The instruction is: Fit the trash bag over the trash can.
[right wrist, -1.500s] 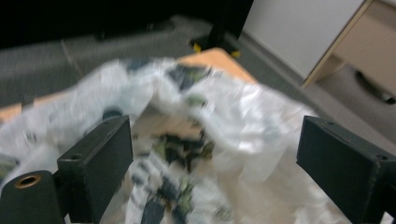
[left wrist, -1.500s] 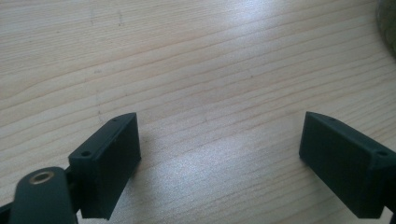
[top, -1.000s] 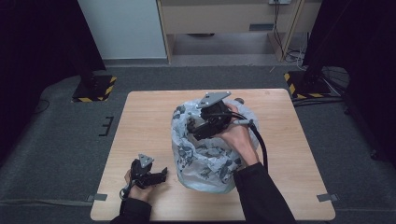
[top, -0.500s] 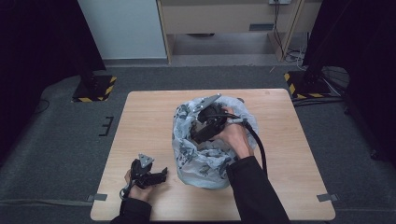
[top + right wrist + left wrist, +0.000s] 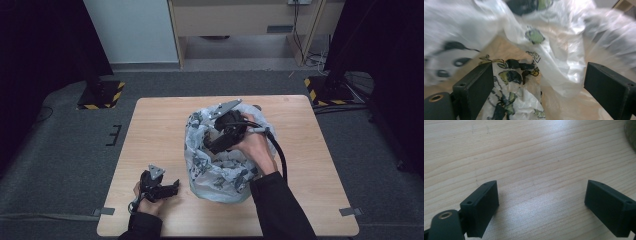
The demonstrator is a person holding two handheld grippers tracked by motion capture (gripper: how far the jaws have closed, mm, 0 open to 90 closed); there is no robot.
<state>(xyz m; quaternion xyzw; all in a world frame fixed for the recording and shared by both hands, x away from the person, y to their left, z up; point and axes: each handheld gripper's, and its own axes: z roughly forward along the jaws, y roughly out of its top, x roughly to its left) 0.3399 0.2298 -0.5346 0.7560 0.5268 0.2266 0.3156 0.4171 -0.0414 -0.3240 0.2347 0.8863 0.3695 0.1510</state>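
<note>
On a wooden table [image 5: 160, 130], the right gripper [image 5: 212, 145] dips released into a printed plastic bag [image 5: 215, 172]; the left gripper [image 5: 167, 189] rests released at near left

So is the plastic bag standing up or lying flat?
Standing up: the bag bulges on the table, mouth open around the right tool.

My high view is dim with dark corners; glare streaks the bench [image 5: 544, 157], and the bag [image 5: 559, 60] blurs.

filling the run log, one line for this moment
right tool: open, inside printed plastic bag | left tool: open, over bare table
</note>
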